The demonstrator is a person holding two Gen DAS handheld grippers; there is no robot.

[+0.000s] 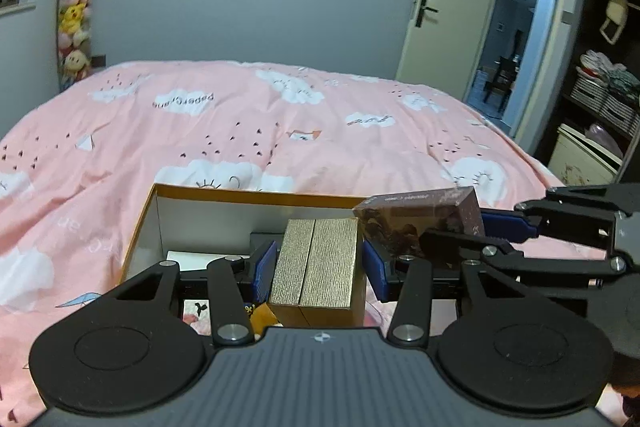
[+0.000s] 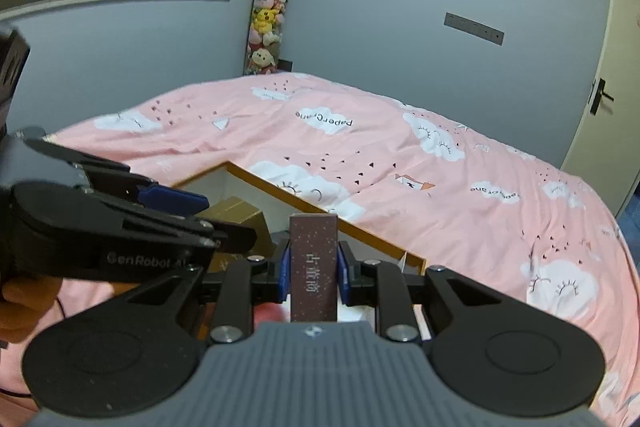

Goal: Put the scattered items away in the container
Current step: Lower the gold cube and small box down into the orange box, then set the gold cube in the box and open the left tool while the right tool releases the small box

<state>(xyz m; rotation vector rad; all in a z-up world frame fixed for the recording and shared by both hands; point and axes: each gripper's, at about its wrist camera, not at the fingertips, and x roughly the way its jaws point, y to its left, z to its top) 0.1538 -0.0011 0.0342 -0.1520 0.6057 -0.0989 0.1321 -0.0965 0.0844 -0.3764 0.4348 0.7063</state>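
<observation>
An open cardboard box with an orange rim (image 1: 248, 195) lies on the pink bedspread; it also shows in the right wrist view (image 2: 320, 210). My left gripper (image 1: 320, 263) is shut on a gold textured box (image 1: 316, 263) and holds it over the container. My right gripper (image 2: 313, 269) is shut on a dark brown speckled box (image 2: 313, 267), held upright above the container's near right side. That brown box (image 1: 420, 223) and the right gripper (image 1: 496, 227) show at the right of the left wrist view. The left gripper (image 2: 176, 203) shows at the left of the right wrist view with the gold box (image 2: 236, 213).
The container holds a white card (image 1: 196, 257), a dark flat item and printed pieces. The pink bedspread (image 1: 280, 131) surrounds it. A plush-toy column (image 2: 269, 11) stands at the wall. An open door (image 1: 448, 3) and shelves (image 1: 600, 91) are to the right.
</observation>
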